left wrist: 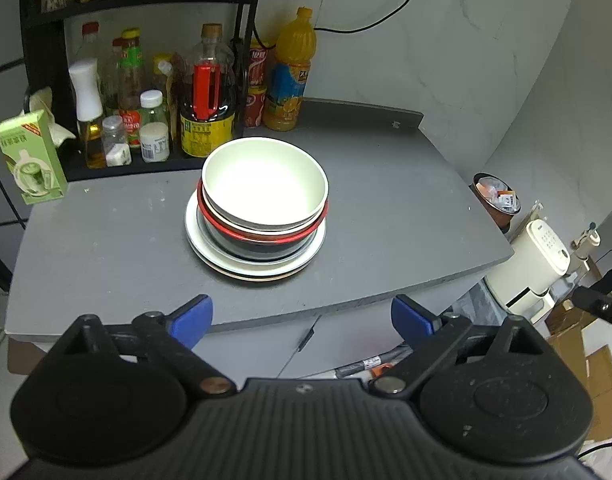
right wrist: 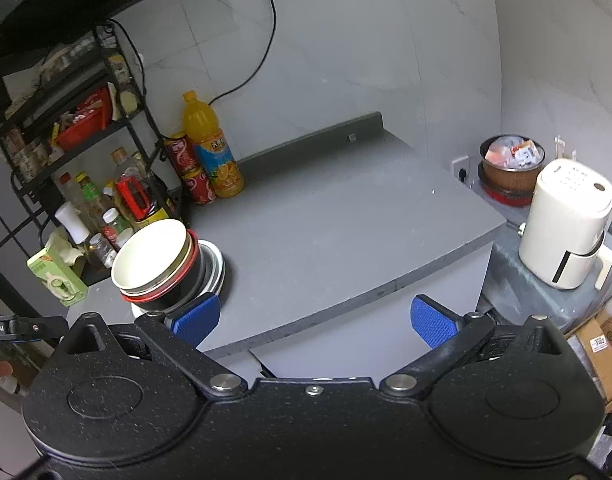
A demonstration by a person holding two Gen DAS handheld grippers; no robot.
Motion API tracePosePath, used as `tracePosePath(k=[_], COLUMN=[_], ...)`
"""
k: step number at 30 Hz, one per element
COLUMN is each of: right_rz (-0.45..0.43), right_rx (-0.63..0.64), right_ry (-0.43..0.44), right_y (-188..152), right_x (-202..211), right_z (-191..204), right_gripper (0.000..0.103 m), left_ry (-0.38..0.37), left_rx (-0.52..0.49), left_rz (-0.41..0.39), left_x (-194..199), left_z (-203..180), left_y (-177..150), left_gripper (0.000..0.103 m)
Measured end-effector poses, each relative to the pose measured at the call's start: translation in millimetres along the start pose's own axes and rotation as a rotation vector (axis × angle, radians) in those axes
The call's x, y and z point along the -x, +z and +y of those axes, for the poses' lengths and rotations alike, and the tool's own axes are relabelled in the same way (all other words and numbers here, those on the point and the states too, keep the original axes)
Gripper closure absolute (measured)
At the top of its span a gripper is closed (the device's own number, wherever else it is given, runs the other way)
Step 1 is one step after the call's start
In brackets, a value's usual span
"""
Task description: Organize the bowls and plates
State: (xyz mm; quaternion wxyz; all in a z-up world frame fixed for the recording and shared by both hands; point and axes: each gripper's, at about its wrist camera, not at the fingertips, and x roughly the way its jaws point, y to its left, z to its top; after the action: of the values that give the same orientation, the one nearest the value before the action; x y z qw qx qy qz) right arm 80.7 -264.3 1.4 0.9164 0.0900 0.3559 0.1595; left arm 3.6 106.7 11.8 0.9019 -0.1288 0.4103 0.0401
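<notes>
Both hand-held grippers, left (left wrist: 302, 320) & right (right wrist: 316, 320), released, empty; plates (left wrist: 210, 256) mostly hidden under bowls (left wrist: 266, 184).

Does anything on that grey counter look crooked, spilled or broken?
Nothing spilled or broken. The white bowl sits slightly off-centre in the red-rimmed bowl, and the plates beneath are not quite aligned.

— What did I have around the orange juice bottle (left wrist: 290, 76)?

— Two red cans (left wrist: 256, 87) stood stacked just left of it. Further left I saw the black rack (left wrist: 50, 60) with its sauce bottles, and a green carton (left wrist: 30, 158) beyond that.

— And to its right?

— A cream appliance (right wrist: 566, 224), well apart, off the grey counter (left wrist: 386, 200).
</notes>
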Motion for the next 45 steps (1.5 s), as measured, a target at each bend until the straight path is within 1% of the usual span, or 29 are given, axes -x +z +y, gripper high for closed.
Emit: tracePosePath(k=[6, 10, 14, 22, 28, 31, 40, 43, 45], right_rz=[-0.035, -0.05, -0.067, -0.091, -0.091, -0.082, -0.084, -0.085, -0.087], right_rx=[0.027, 0.045, 0.064, 0.047, 0.051, 0.032, 0.053, 0.052, 0.06], right_ry=[-0.009, -0.007, -0.017, -0.022, -0.024, 0.004, -0.009, -0.015, -0.022], right_y=[-7.6, -13.3, -19.4, -29.2, -35.6, -34.5, -36.1, -35.7, -35.6], right_x=[21.6, 30.1, 35.5, 44.5, 48.7, 50.9, 56.0, 56.8, 56.5], right_z=[4.8, 8.8, 13.7, 18.5, 22.4, 20.7, 22.7, 22.3, 23.1], right_gripper=[0.0, 0.0, 0.0, 0.0, 0.0, 0.0, 0.0, 0.0, 0.0], left_ry=[0.002, -0.002, -0.001, -0.007, -0.013, -0.007, -0.01, 0.008, -0.001], left_rx=[-0.028, -0.034, -0.064, -0.079, -0.095, -0.09, -0.098, -0.101, -0.102], left_rz=[-0.03, -0.048, -0.07, -0.107, -0.114, -0.114, -0.11, -0.107, -0.105], left_x=[14.8, 21.2, 26.7, 39.1, 40.8, 40.5, 43.4, 42.5, 42.4], left_z=[-9.5, -12.1, -15.6, -15.2, -12.9, -11.3, -14.4, -15.6, -16.8], left_y=[-13.5, -19.4, -25.0, -33.0, -37.8, -41.0, -44.5, -45.1, -45.0], left_gripper=[0.007, 0.007, 0.007, 0.007, 0.007, 0.007, 0.007, 0.007, 0.007])
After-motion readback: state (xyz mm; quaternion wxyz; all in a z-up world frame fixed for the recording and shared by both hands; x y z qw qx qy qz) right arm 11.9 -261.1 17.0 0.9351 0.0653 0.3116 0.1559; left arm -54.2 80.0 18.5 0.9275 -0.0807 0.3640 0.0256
